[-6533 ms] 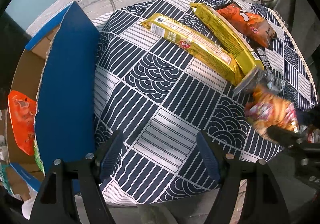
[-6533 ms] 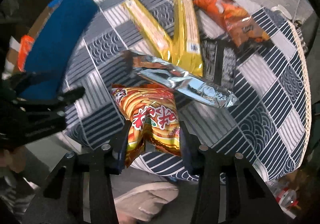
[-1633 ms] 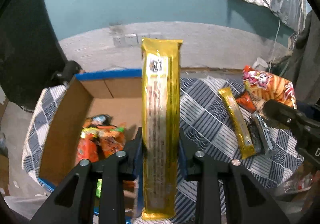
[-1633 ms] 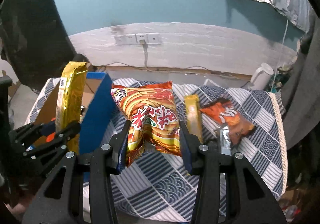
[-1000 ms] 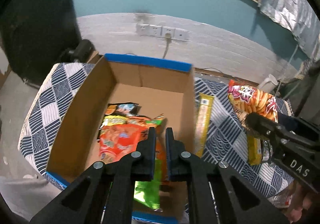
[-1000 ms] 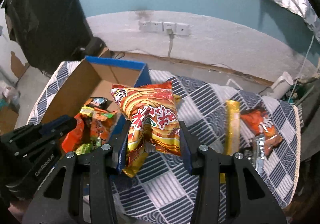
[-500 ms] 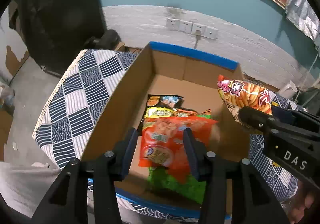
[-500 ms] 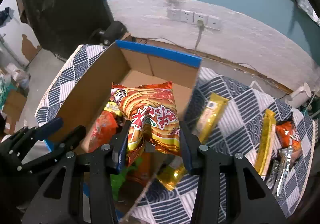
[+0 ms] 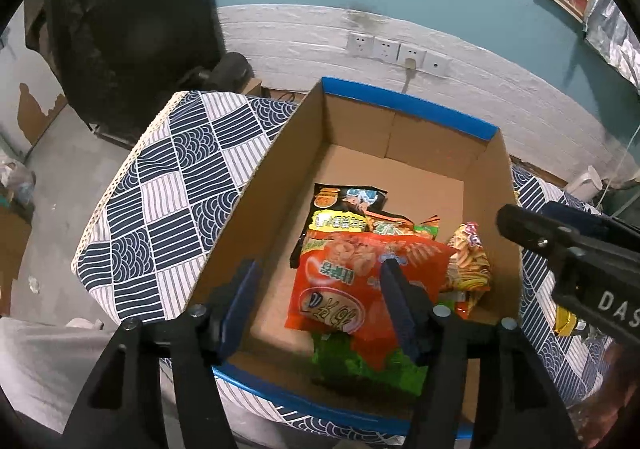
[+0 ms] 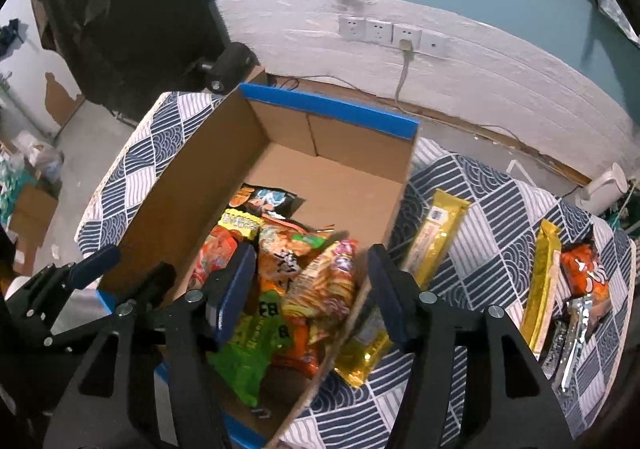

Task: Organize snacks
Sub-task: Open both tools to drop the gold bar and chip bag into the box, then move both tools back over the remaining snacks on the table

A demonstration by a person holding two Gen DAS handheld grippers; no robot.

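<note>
Both tools, left (image 9: 320, 289) and right (image 10: 310, 281), have just been opening, nothing gripped, above the cardboard box (image 10: 192, 185); the crinkly striped snack bag (image 10: 324, 281) lies inside, two glossy gold bars (image 10: 436, 237) on the bench (image 10: 480, 201).

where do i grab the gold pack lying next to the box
Grip the gold pack across its narrow width near the middle, coming from above. It lies flat on the cloth, one long edge tight against the box, so a side approach looks blocked.

The right gripper (image 10: 312, 285) is being held apart over the cardboard box (image 10: 332, 113), its jaws just opened. The striped chip bag (image 10: 324, 281) is lying loose inside.
</note>
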